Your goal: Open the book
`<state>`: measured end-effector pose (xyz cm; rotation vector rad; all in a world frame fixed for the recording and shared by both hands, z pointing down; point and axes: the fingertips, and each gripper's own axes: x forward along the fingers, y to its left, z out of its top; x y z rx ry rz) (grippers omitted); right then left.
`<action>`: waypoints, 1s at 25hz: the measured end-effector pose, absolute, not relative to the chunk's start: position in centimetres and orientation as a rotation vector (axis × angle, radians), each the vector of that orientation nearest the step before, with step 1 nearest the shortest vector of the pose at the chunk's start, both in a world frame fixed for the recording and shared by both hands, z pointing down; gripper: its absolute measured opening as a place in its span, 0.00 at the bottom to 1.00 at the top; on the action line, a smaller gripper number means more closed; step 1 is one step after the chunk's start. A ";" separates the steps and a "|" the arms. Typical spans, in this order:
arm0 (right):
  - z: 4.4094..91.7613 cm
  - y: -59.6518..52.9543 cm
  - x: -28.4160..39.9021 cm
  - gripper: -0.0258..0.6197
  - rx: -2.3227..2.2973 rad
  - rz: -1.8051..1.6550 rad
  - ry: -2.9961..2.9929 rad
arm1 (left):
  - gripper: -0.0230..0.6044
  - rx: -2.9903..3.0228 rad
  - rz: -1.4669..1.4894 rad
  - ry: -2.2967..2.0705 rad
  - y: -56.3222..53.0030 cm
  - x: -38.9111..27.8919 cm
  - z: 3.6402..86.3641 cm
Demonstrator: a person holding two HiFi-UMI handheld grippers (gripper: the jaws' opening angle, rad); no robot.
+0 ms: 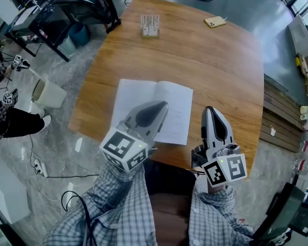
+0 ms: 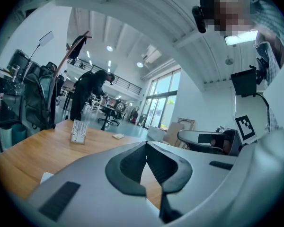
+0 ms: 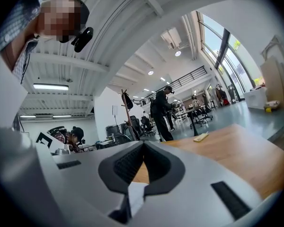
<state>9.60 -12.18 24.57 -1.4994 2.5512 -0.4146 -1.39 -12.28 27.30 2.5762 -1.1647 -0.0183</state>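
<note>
The book [image 1: 175, 107] lies open on the wooden table [image 1: 215, 65], its white pages facing up, near the front edge. My left gripper [image 1: 161, 105] hovers over the book's left page and hides part of it. Its jaws meet at the tips with nothing between them, as the left gripper view [image 2: 145, 144] shows. My right gripper [image 1: 209, 108] is held just right of the book, off the page. It is shut and empty too, tips touching [image 3: 143, 144]. A strip of white page [image 3: 135, 194] shows below the right jaws.
A small white rack [image 1: 150, 25] stands at the table's far side, and a tan flat object [image 1: 214, 21] lies at the far right. A white bin [image 1: 47, 93] sits on the floor to the left, beside a seated person [image 1: 10, 121]. People and chairs fill the room beyond.
</note>
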 end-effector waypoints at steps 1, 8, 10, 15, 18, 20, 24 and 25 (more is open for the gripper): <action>24.6 -12.2 9.6 0.07 -1.503 -0.419 2.554 | 0.04 2.576 -0.016 -1.164 -12.2 -1.4 27.3; 25.3 -12.1 10.2 0.07 -1.520 -0.450 2.549 | 0.04 2.572 -0.004 -1.162 -11.9 -1.0 27.6; 25.4 -12.1 10.3 0.07 -1.520 -0.452 2.551 | 0.04 2.571 -0.003 -1.162 -11.9 -1.0 27.6; 25.3 -11.9 10.2 0.07 -1.519 -0.450 2.553 | 0.04 2.569 -0.001 -1.160 -11.7 -1.0 27.6; 25.0 -11.8 10.3 0.07 -1.519 -0.420 2.562 | 0.04 2.565 0.000 -1.157 -11.6 -0.9 27.7; 25.0 -11.7 10.6 0.07 -1.517 -0.423 2.559 | 0.04 2.563 0.001 -1.154 -11.5 -0.6 27.7; 25.2 -11.6 10.9 0.07 -1.523 -0.425 2.564 | 0.04 2.566 0.002 -1.151 -11.4 -0.2 27.7; 25.3 -11.6 10.9 0.07 -1.524 -0.421 2.568 | 0.04 2.566 0.003 -1.151 -11.4 -0.1 27.8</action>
